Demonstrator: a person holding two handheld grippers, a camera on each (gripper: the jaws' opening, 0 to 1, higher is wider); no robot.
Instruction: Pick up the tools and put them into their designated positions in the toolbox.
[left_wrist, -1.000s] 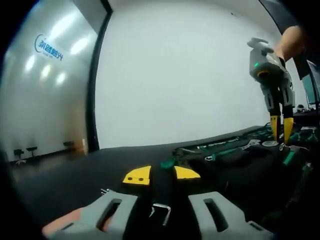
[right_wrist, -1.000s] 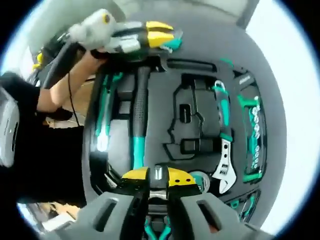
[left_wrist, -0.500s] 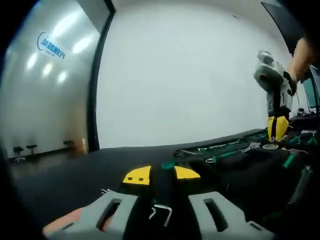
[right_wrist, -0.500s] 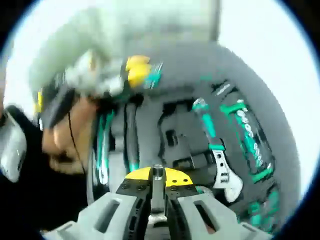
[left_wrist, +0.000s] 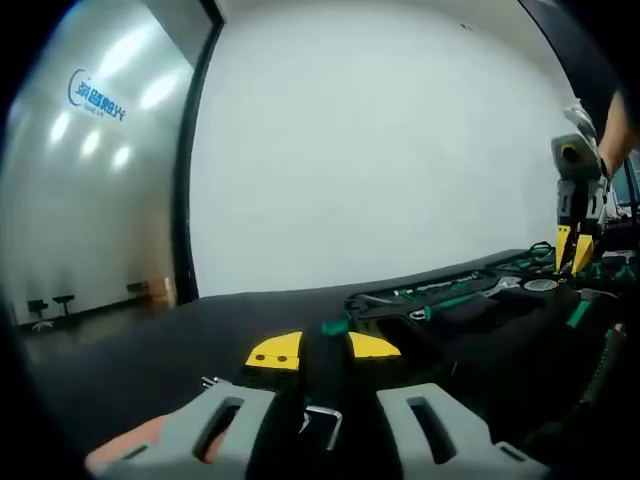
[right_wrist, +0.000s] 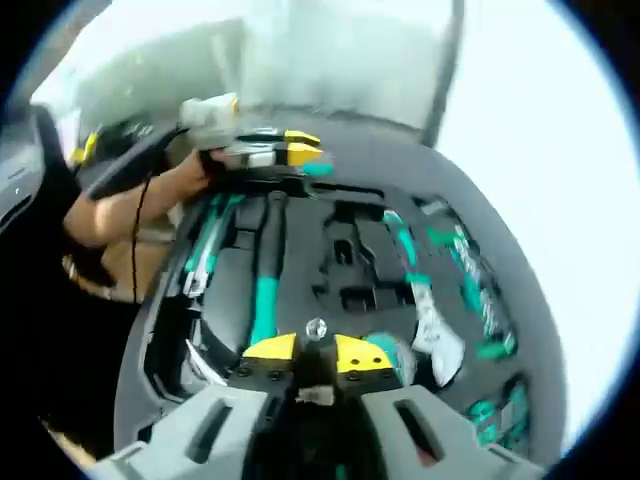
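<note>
Left gripper view
Left gripper (left_wrist: 323, 350): low at the near edge of the toolbox (left_wrist: 470, 320); the yellow-tipped jaws stand close on a dark tool with a teal end (left_wrist: 333, 326), and they appear clenched on it.
Hex key (left_wrist: 322, 421): a small bent metal piece between the grey jaw bodies; whether it is part of the held tool cannot be told.
Right gripper (left_wrist: 572, 250): seen far right, upright over the toolbox, its tips slightly apart.
Toolbox contents: spanner (left_wrist: 500, 286) and teal-handled tools lie in the tray, well apart from the left gripper.

Right gripper view
Right gripper (right_wrist: 316, 352): looks down onto the open toolbox (right_wrist: 150, 330); a small bright metal piece, a socket or bit (right_wrist: 316, 328), sits between the yellow tips, and the jaws look clenched on it, though the picture is blurred.
Hammer (right_wrist: 266, 280): seated in its slot, left of centre.
Spanner (right_wrist: 428, 318): seated to the right, by a round teal item (right_wrist: 385, 345).
Sockets (right_wrist: 470, 290): a row at the far right, blurred.
Empty slots (right_wrist: 350, 265): several dark recesses in the middle of the tray.
Left gripper (right_wrist: 300, 148): at the far edge of the toolbox, with the hand (right_wrist: 195, 170) behind it.

Judgement
Step in hand: each gripper seems to carry a tool toward its slot; neither is seated yet.
Next move: the right gripper would need to find the recess that matches its small piece, lower it straight in and only then release.
Risk: a small round piece may roll out of a shallow slot.
</note>
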